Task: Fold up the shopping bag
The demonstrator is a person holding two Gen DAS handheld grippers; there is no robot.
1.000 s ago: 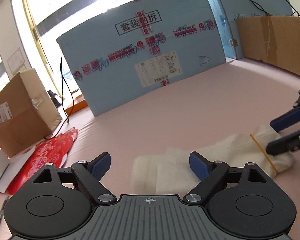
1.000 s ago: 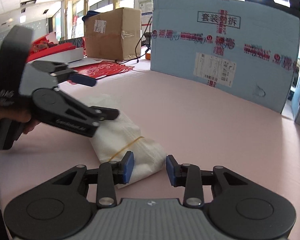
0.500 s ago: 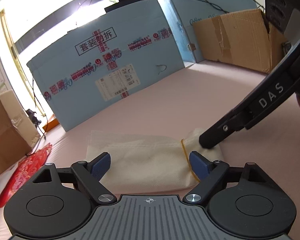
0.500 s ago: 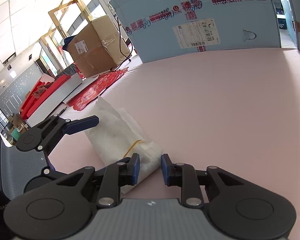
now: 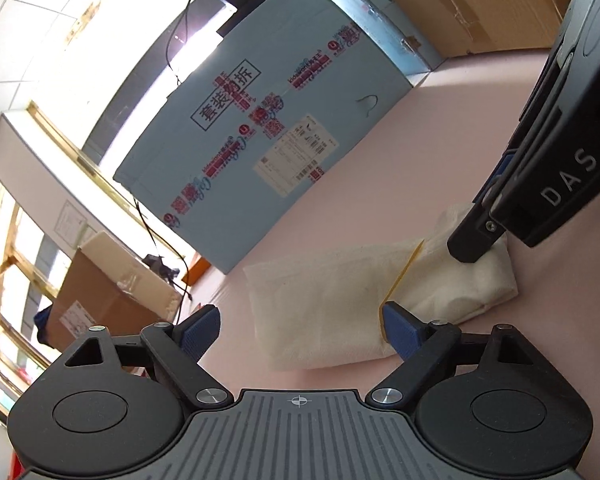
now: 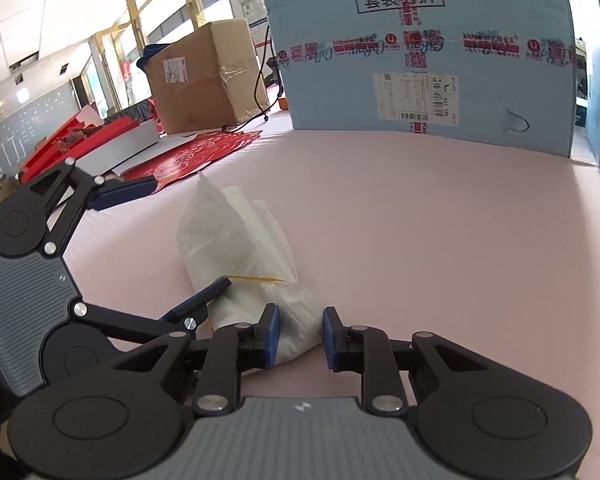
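Change since 0.5 s earlier: both claws have closed in on the shopping bag (image 5: 340, 300); the left-wrist view has rolled, so the room now appears tilted, and the right claw's body fills more of its right edge.
Change since 1 s earlier: the left claw (image 5: 300, 330) then faced the bag's far end; its fingers now straddle the bag's long side.
Shopping bag: white fabric, already folded into a compact bundle, lying flat on the pink counter (image 6: 440, 220).
Rubber band: a thin yellow rubber band (image 6: 256, 279) circles the bundle near the end closest to the right claw.
Left claw: wide; one pad (image 5: 400, 326) sits just beside the band, the other (image 5: 198, 330) stands off the bag over bare counter. Nothing is gripped.
Right claw: (image 6: 298, 336) narrow, its 2 pads either side of the bundle's near end; the left pad touches the fabric, while a gap shows at the right pad, so the end is bracketed rather than clamped.
Reading for the task: judged from the bound, flattened bundle, the folding appears essentially done; the converging claws suggest a final tidy or pick-up.
Risk: pinching near the band could drag it off the end and let the folds spring loose.
Surroundings: a blue carton (image 6: 420, 52) stands at the counter's far edge.
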